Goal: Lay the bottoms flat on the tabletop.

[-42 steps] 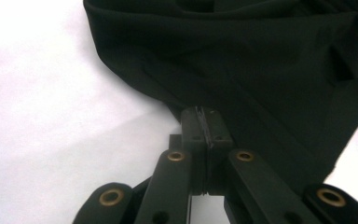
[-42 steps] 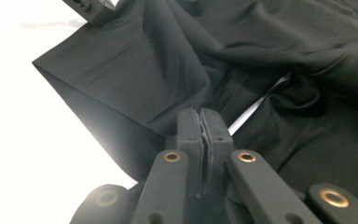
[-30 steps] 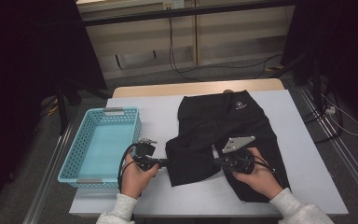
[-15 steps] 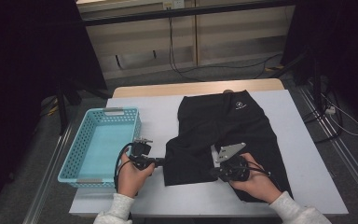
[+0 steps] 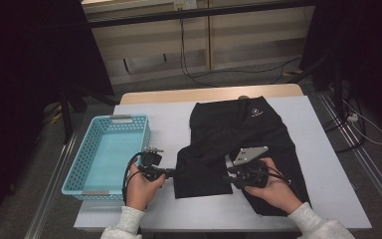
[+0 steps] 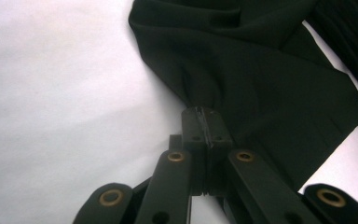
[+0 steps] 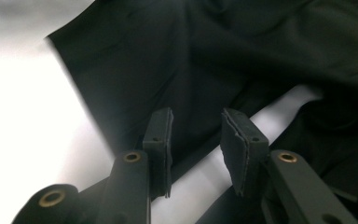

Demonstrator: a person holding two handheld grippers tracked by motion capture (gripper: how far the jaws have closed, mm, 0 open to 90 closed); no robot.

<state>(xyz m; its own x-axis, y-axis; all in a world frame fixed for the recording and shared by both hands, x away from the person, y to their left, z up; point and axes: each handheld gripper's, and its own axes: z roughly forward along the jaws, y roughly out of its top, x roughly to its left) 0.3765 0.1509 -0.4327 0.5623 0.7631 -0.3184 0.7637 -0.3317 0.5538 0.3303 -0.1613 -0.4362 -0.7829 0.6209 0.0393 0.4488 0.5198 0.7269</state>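
A black garment (image 5: 251, 132) lies spread on the white table (image 5: 166, 117), one leg folded over toward the left. My left gripper (image 5: 175, 173) is at the fold's left edge. In the left gripper view it (image 6: 204, 123) is shut on a pinch of the black cloth (image 6: 261, 79). My right gripper (image 5: 227, 178) rests over the garment's near middle. Its jaws (image 7: 196, 135) have just been opening. They stand apart above the cloth (image 7: 191, 56) and a strip of bare table, and nothing is pressed between the pads.
A light blue plastic basket (image 5: 142, 137) stands at the table's left side, close to my left hand. Bare table lies to the right of the garment and along the front edge. Cables run over the floor beyond the table.
The right hand has shifted slightly left and nearer the front edge over the garment, and its jaws have parted. The left gripper and its pinch of cloth stay put.
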